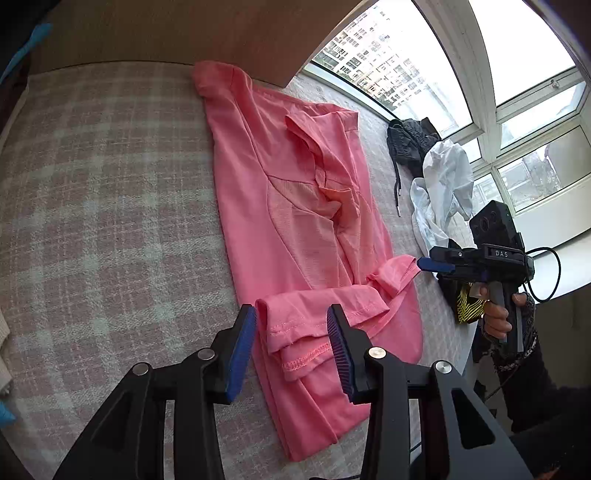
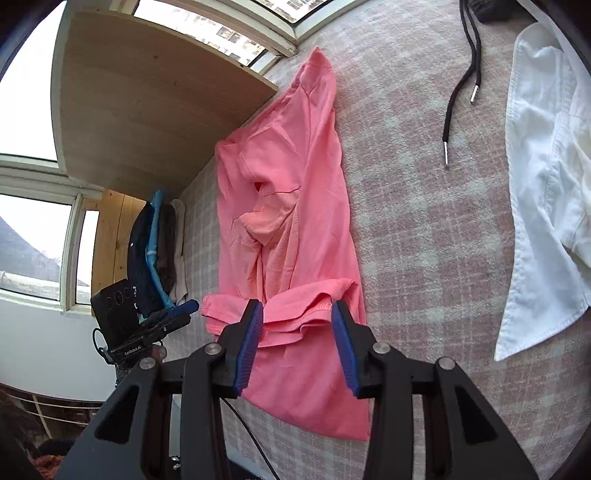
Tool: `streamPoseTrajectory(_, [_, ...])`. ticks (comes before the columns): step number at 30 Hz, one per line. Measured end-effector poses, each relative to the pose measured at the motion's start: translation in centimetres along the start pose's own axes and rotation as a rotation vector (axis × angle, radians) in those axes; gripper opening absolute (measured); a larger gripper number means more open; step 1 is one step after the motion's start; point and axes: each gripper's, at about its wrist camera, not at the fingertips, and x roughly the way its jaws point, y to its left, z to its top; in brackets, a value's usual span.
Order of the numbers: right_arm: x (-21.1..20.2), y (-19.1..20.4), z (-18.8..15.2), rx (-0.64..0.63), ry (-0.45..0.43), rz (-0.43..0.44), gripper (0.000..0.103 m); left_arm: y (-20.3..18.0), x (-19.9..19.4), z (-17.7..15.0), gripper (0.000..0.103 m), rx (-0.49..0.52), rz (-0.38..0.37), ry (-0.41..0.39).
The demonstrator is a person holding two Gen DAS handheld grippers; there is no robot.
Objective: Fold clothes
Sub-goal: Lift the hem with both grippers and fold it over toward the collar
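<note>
Blue pads on my left gripper (image 1: 291,349) stand partly apart, straddling the pink shirt (image 1: 295,206) hem fold without pressing it. Right gripper (image 2: 297,345), same: jaws partly apart, folded hem edge between them, no grip. Neither holds cloth.

Shirt lies flat on the checked bedcover (image 1: 110,203), long axis running near to far, already narrowed lengthwise, sleeve tucked in on top. Near hem is flipped back into a small fold close to both grippers. Far end reaches the wooden headboard (image 1: 184,33).

My read: a fold has been laid and let go. To do it well I'd lift both grippers straight off so the pads don't drag the hem, check the two corners line up, smooth the bunched middle, then pinch both layers at each near corner for the next fold toward the far end.

Count:
- pink shirt, one, on the bedcover
- white shirt (image 2: 546,206), one, crumpled, well right of the pink
- dark garment (image 1: 410,140) with drawcord, one, far right; two metal-tipped cord ends (image 2: 460,96) show
- grippers, two
- hand (image 1: 498,314), one seen, on the right gripper's handle
- clothes pile (image 2: 155,254), far left in right view, number unclear
</note>
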Motion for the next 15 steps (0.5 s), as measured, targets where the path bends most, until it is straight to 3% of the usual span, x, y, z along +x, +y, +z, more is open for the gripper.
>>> streamPoseTrajectory(2, [0.7,1.9,-1.1,-0.119,0.034,-0.059,0.017,-1.1,-0.7,-0.8,0.038,0.071,-0.006,0.014])
streamPoseTrajectory(8, [6.6,4.3,-3.2,-0.298,0.193,-0.132,0.016,-4.5,2.5,-3.7,0.031,0.283,0.009,0.193])
streamPoseTrajectory(12, [8.7,4.2,-2.2,-0.317,0.256,-0.168,0.016,-4.9,4.3,-2.9,0.031,0.311,0.036,0.236])
streamPoseTrajectory(14, [7.7,4.1,0.0,-0.303,0.182,-0.19,0.016,-4.4,4.6,-1.6,0.031,0.3,0.066,0.222])
streamPoseTrajectory(15, [6.3,3.9,1.5,-0.267,0.093,-0.203,0.016,-4.2,4.6,-0.8,0.031,0.294,0.086,0.209])
